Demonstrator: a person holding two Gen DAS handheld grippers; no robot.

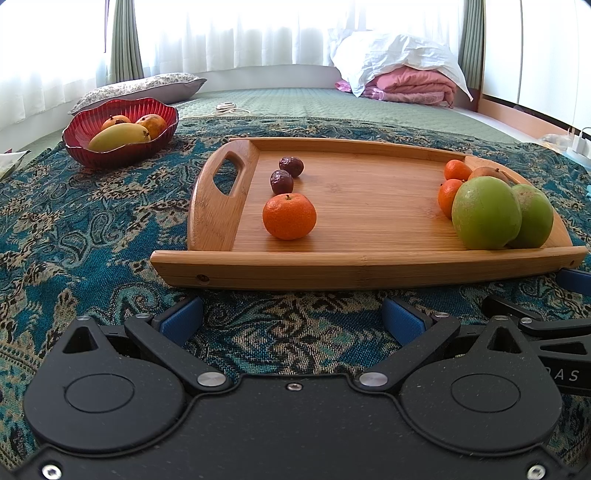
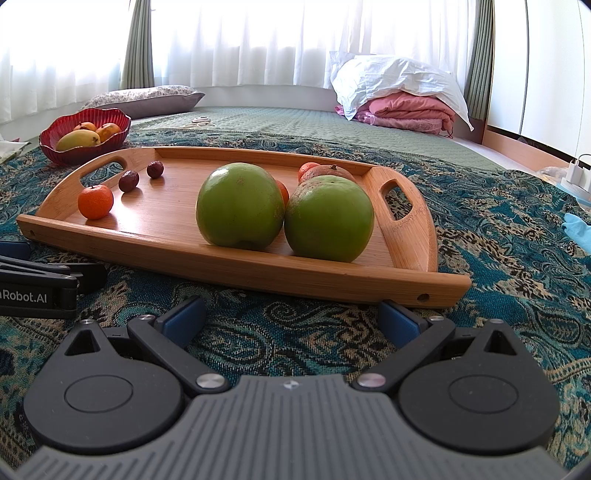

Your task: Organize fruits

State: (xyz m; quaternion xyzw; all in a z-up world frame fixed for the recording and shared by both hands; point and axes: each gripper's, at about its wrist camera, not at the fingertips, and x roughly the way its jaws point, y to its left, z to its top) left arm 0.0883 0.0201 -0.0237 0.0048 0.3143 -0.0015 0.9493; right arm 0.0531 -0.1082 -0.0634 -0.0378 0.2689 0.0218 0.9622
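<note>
Both claws, the left gripper (image 1: 291, 317) and the right gripper (image 2: 291, 319), are spread wide and hold nothing. Two green apples (image 2: 236, 206) and mandarins (image 1: 289, 216) sit on the wooden tray (image 1: 369, 266). A mango (image 1: 120, 136) lies in the red bowl (image 1: 110, 153).

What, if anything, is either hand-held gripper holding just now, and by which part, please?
Nothing is held. The left hand-held gripper and right hand-held gripper are both open over the patterned cloth, short of the wooden tray.

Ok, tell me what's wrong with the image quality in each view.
Left wrist view: curtains blown out white, wooden tray edge bowed by fisheye. Right wrist view: same backlit glare, a sheen on the tray floor beside the mandarin; fruit stays sharp.
</note>
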